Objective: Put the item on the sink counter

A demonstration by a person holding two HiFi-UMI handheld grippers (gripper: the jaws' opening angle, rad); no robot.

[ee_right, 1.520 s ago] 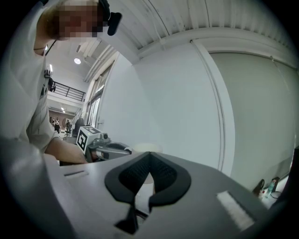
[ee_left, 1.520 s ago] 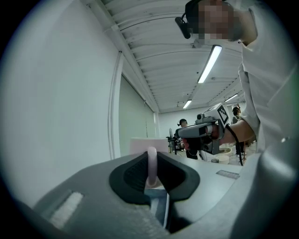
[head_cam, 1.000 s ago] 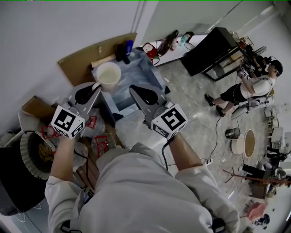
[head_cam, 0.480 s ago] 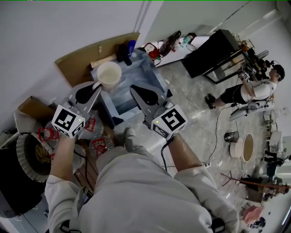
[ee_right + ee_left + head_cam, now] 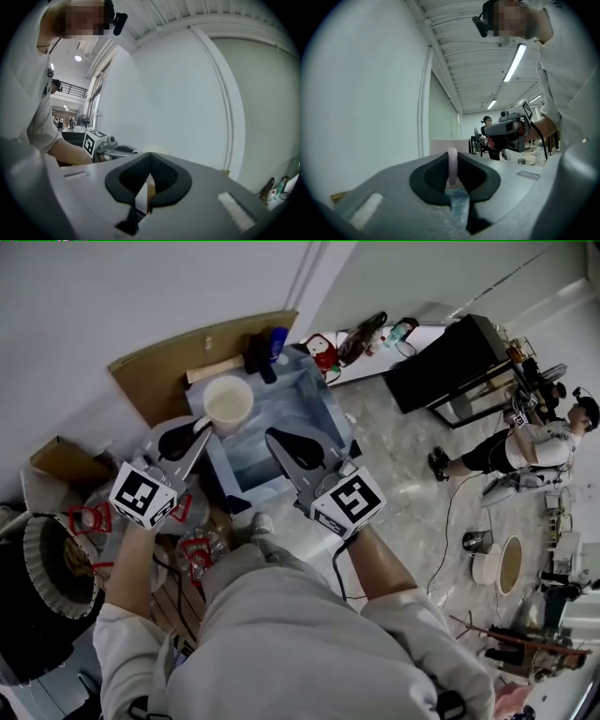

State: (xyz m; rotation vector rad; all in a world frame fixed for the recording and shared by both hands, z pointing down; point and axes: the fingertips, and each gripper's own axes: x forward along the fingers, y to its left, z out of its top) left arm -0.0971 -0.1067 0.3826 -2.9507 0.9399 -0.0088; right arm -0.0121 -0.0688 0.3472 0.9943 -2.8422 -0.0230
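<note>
A white mug (image 5: pixel 228 401) hangs over the left rim of the blue-grey sink unit (image 5: pixel 298 395) by the wall. My left gripper (image 5: pixel 192 427) is shut on the mug's handle (image 5: pixel 452 164), which stands upright between the dark pads. The mug's pale body (image 5: pixel 440 146) shows just beyond the jaws. My right gripper (image 5: pixel 277 439) hovers over the sink's front part with its jaws together and nothing in them. In the right gripper view the right gripper (image 5: pixel 149 157) has its pads meeting at the tip, and the left gripper's marker cube (image 5: pixel 95 139) shows beside it.
A cardboard panel (image 5: pixel 178 357) leans on the wall behind the sink, with dark bottles (image 5: pixel 262 348) and a red item (image 5: pixel 323 351) at its back edge. A round black basket (image 5: pixel 52 577), a cardboard box (image 5: pixel 61 460) and red-framed bits (image 5: pixel 89 517) lie left. Another person (image 5: pixel 534 442) stands far right by a black cabinet (image 5: pixel 450 352).
Both grippers keep nearly the same pose with the mug held. The floor clutter at left has slid back in the view, and a shoe has come into sight below the grippers.
</note>
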